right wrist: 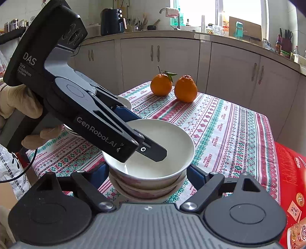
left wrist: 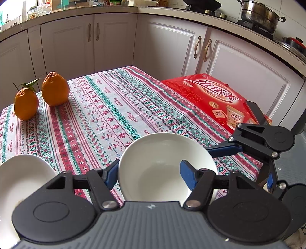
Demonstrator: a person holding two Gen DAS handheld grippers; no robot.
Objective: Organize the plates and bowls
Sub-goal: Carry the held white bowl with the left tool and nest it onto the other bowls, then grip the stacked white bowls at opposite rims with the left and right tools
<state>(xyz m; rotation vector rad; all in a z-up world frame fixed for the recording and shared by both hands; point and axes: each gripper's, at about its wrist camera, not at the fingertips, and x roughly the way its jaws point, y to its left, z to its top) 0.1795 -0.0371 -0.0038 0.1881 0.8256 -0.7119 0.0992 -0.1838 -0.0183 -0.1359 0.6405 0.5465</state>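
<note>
Between the left gripper [left wrist: 149, 172] fingers sits the top bowl [left wrist: 162, 153], plain glossy white inside with a thin rim. Its left pad lies just outside the bowl's left wall and its right pad hangs inside the hollow, clear of the wall, so the jaws stand open with nothing clamped. To the left of that gripper, close by, lies a second white dish [left wrist: 23, 172], cut off by the picture's edge.

The right gripper [right wrist: 148, 172] view shows what the left one hides. The white bowl is the uppermost of a nested stack of bowls [right wrist: 145, 189], whose outer walls carry a reddish pattern. The stack stands directly ahead of this gripper, between its spread jaws. The pads sit just beside the stack on either side, and I cannot tell whether they press on it. This view also shows the gloved hand [right wrist: 15, 103] carrying the left gripper, one black finger dipping into the bowl.

Everything rests on a patterned tablecloth [left wrist: 114, 99] of red and green bands. Farther ahead of both grippers, at the cloth's far edge, two oranges [right wrist: 185, 90] stand side by side, one with leaves. A red box [left wrist: 210, 99] lies to the right of the table. Only the left view shows the steel pot [left wrist: 258, 15] on the counter.
</note>
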